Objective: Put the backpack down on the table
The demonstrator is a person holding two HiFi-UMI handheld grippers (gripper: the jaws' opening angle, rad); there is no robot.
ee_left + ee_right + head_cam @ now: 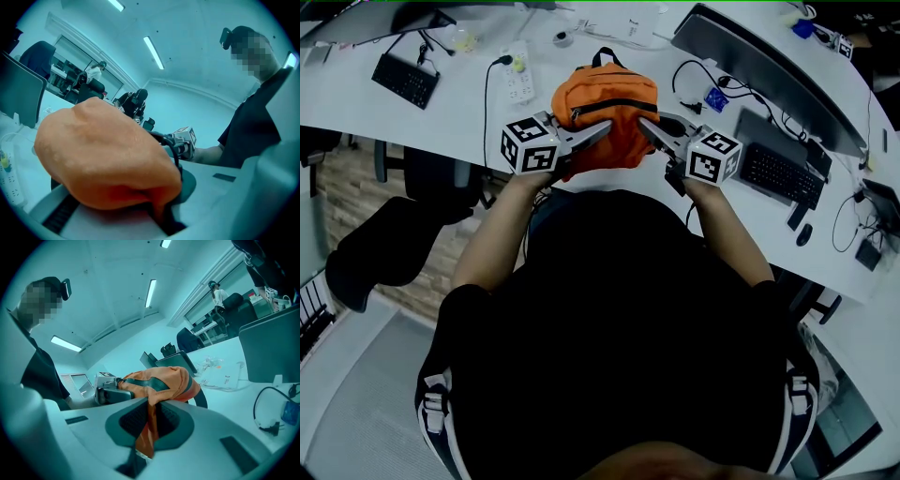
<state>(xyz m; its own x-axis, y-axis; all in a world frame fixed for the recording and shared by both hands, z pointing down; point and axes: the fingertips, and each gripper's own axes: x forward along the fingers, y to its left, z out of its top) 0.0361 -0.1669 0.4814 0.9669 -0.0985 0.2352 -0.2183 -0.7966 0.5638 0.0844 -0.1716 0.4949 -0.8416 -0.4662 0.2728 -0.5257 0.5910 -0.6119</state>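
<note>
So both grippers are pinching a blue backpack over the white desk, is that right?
Not quite: the backpack is orange, not blue, as the head view shows. The left gripper and right gripper do both pinch it over the white desk.

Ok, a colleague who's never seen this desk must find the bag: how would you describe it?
Start at the curved white desk, near edge, in front of the person. There the backpack is pinched between the left tongs and the right tongs. It is the only bright orange thing, with a black zip and top loop.
</note>
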